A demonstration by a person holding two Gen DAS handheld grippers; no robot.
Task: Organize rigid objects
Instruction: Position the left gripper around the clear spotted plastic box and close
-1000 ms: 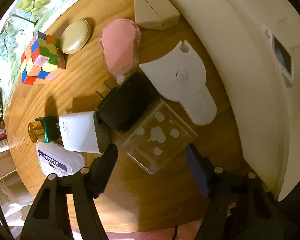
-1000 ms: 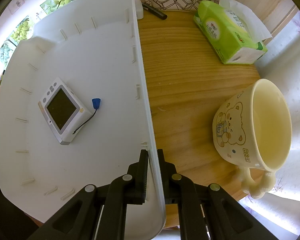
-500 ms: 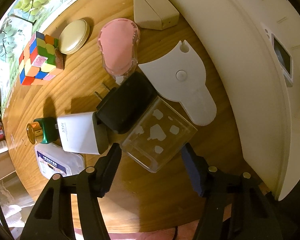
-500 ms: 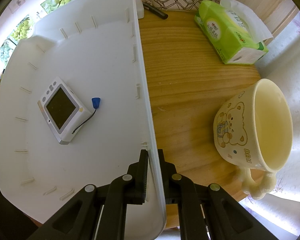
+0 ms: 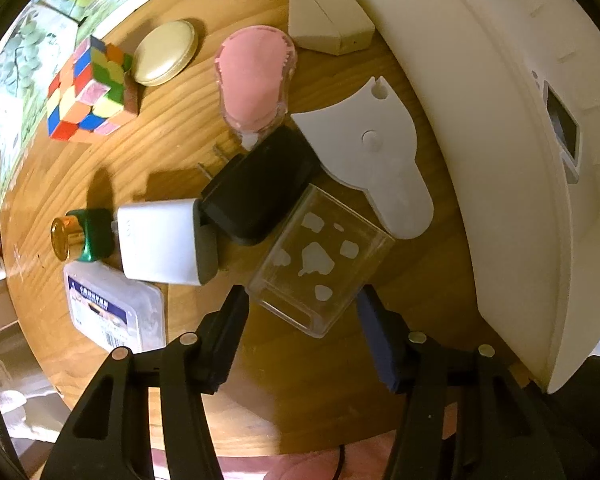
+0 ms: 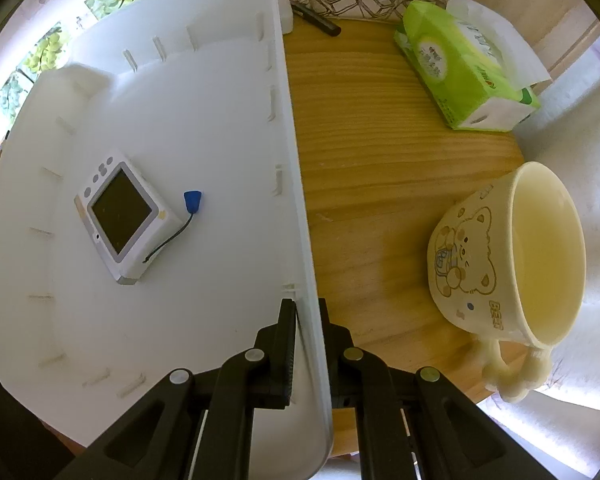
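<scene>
Left claw [image 5: 302, 312] points down at the wooden table [image 5: 172, 148], and its jaws have just been closing in. The clear plastic box [image 5: 320, 264] sits between them. The pads look very near its sides, but I cannot tell if they press yet.

The box is at 12 o'clock from the claw. A black plug [image 5: 260, 188] touches it at 11 o'clock, and a white charger [image 5: 164, 246] lies at 9 o'clock. A flat white plastic piece [image 5: 368, 152] is at 1 o'clock.

I think the box is light, hard and slippery. It could crack if squeezed too much. The best hold is on its two long flat sides, near the middle.

Right claw [image 6: 304, 320] is clamped tight on the edge of the white tray [image 6: 204, 128]. A little screen gadget [image 6: 124, 220] lies in the tray.
</scene>
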